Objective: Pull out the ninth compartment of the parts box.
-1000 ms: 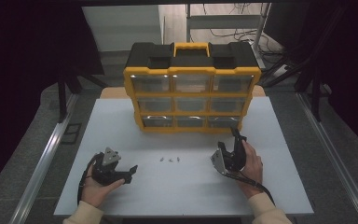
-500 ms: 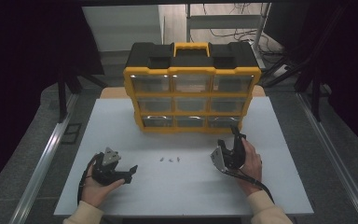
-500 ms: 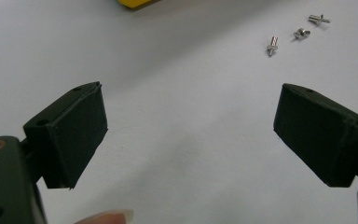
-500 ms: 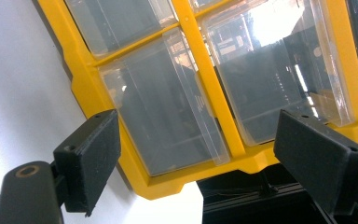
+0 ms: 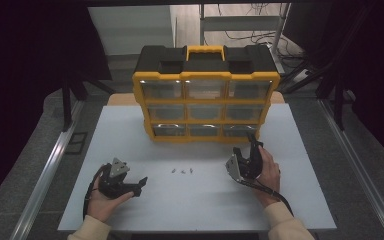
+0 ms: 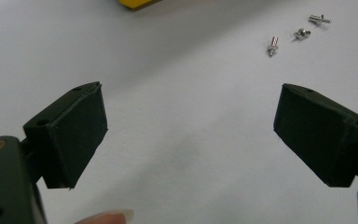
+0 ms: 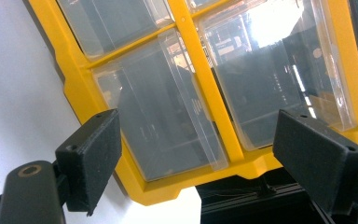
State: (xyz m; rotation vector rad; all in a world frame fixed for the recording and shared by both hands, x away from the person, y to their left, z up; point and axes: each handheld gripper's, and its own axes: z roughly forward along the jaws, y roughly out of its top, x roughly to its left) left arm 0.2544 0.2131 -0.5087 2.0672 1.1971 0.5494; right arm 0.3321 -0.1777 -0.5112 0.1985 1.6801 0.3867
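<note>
A yellow and black organizer (image 5: 206,80) with clear drawers stands at the back of the white table (image 5: 200,205). Three small metal screws (image 5: 182,171) lie in a row in front of it. My left gripper (image 5: 139,184) rests low at the front left, pointing right toward the screws (image 6: 298,33); its jaws (image 6: 191,121) stand wide open with only bare table between them. My right gripper (image 5: 253,146) is held upright near the organizer's bottom right corner. It is open (image 7: 198,144) and faces a clear drawer (image 7: 168,126) in the yellow frame (image 7: 209,88) without touching it.
Metal rails run along both sides of the table (image 5: 50,170). Behind the organizer are a shelf and cables (image 5: 240,20). A fingertip (image 6: 107,217) shows at the bottom of the left gripper view.
</note>
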